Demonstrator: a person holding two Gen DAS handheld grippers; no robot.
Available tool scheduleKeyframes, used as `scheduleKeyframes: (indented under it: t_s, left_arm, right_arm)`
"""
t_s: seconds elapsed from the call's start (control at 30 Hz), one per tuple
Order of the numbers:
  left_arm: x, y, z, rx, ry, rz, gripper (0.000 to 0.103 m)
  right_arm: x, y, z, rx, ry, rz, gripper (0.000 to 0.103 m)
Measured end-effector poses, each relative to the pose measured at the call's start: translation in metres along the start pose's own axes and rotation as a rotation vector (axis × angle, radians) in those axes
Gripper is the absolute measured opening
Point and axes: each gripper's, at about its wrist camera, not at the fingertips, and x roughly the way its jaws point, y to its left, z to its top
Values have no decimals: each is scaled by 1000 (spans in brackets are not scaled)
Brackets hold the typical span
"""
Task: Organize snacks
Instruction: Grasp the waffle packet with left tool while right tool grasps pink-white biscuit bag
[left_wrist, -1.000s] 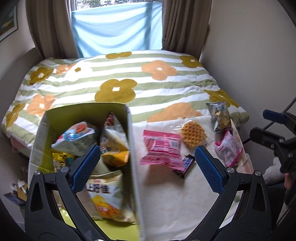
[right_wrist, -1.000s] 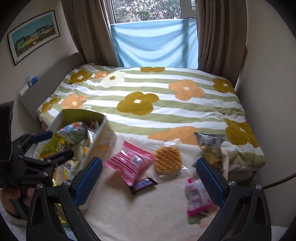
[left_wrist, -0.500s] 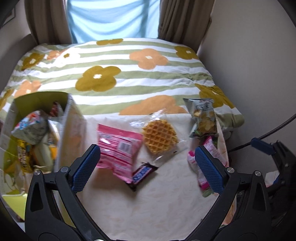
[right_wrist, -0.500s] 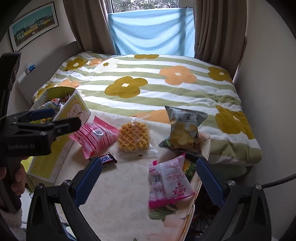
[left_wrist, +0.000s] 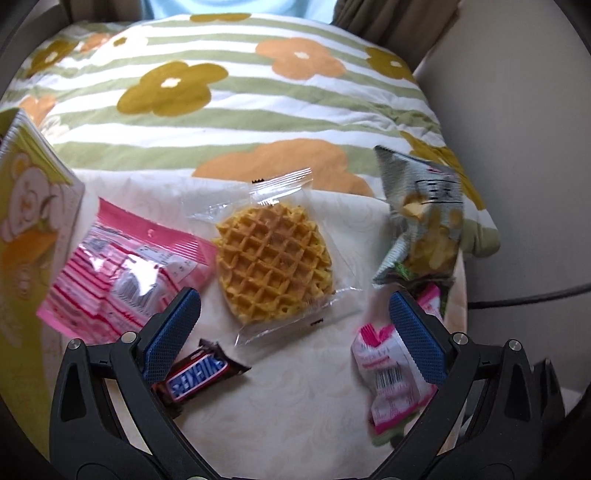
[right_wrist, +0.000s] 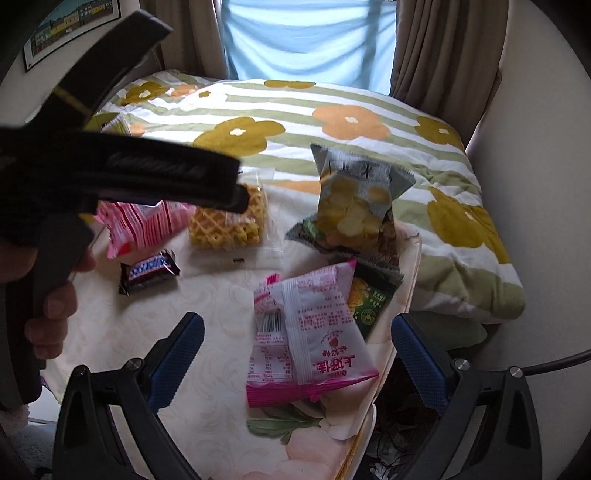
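Observation:
My left gripper (left_wrist: 295, 328) is open and empty above a wrapped waffle (left_wrist: 273, 258), with a Snickers bar (left_wrist: 195, 376) under its left finger. A pink striped packet (left_wrist: 125, 273) lies to the left beside the yellow snack box (left_wrist: 26, 206). My right gripper (right_wrist: 295, 354) is open and empty over a pink-and-white packet (right_wrist: 306, 339). Behind that packet stand a grey chip bag (right_wrist: 354, 206) and a green packet (right_wrist: 369, 302). The left gripper's body (right_wrist: 110, 173) fills the right wrist view's left side.
The snacks lie on a cream tablecloth (right_wrist: 166, 332). A bed with a flowered, striped cover (left_wrist: 258, 96) is right behind the table. A wall (right_wrist: 546, 184) is close on the right, and a black cable (left_wrist: 535, 295) runs there.
Both grippers moved right and lower toward the table. The snack box slid to the left edge of the left wrist view. The waffle and the pink-and-white packet now sit between the fingers.

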Motion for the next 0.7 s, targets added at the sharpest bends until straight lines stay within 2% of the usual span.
scheduleKeyframes:
  t_s: [0.13, 0.53, 0.7]
  left_arm:
    - [24, -4, 7, -7, 13, 31, 101]
    - [62, -12, 23, 34, 23, 156, 101]
    - [68, -9, 21, 53, 25, 149, 99]
  right_arm:
    - [14, -4, -7, 8, 16, 31, 101]
    - [37, -2, -9, -51, 35, 35, 101]
    - [43, 4, -10, -97, 39, 27, 101]
